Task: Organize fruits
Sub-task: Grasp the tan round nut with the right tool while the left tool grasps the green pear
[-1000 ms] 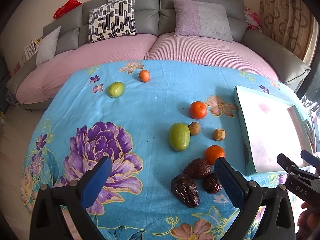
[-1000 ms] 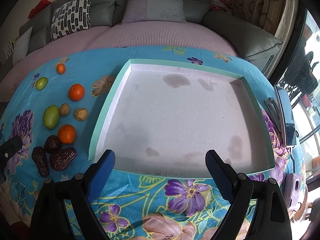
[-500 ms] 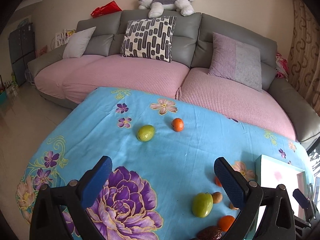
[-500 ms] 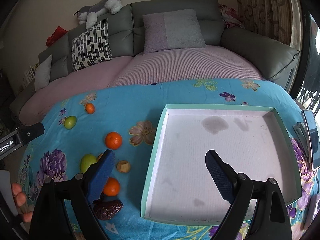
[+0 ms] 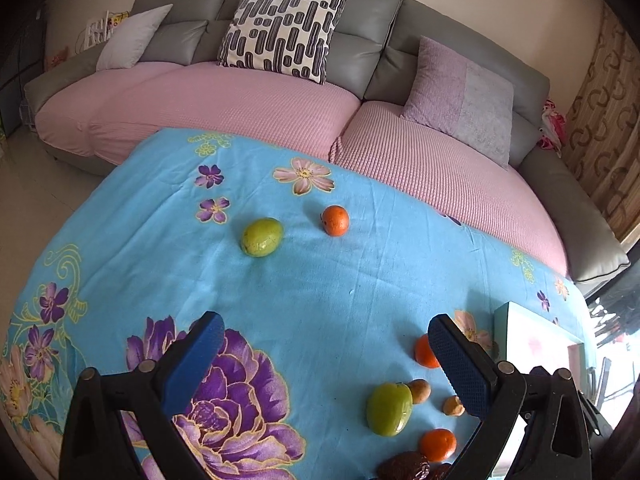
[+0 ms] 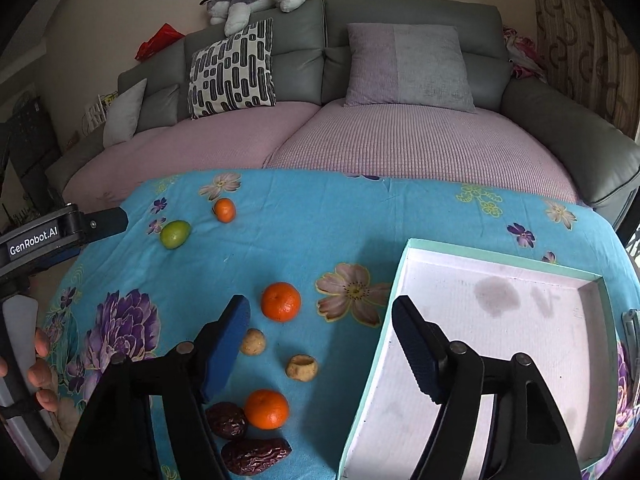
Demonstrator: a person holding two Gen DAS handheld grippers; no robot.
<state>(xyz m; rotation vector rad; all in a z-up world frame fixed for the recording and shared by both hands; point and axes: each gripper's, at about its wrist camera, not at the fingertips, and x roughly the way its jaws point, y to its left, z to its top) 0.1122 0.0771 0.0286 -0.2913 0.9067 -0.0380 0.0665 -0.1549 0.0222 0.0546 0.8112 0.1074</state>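
Observation:
Fruits lie on a blue flowered cloth. In the left wrist view a green fruit and a small orange sit at the far side, and a second green fruit lies near right with oranges, small brown fruits and dark dates. My left gripper is open and empty above the cloth. In the right wrist view my right gripper is open and empty above an orange, two brown fruits, another orange and dates. The empty white tray lies right.
A grey sofa with pink seat covers and cushions runs behind the table. The left gripper's body and a hand show at the left edge of the right wrist view. A phone-like object lies right of the tray.
Both grippers have tilted up and pulled back. The left view now shows the far green fruit and orange larger. The right gripper has swung left, from over the tray to over the fruit cluster.

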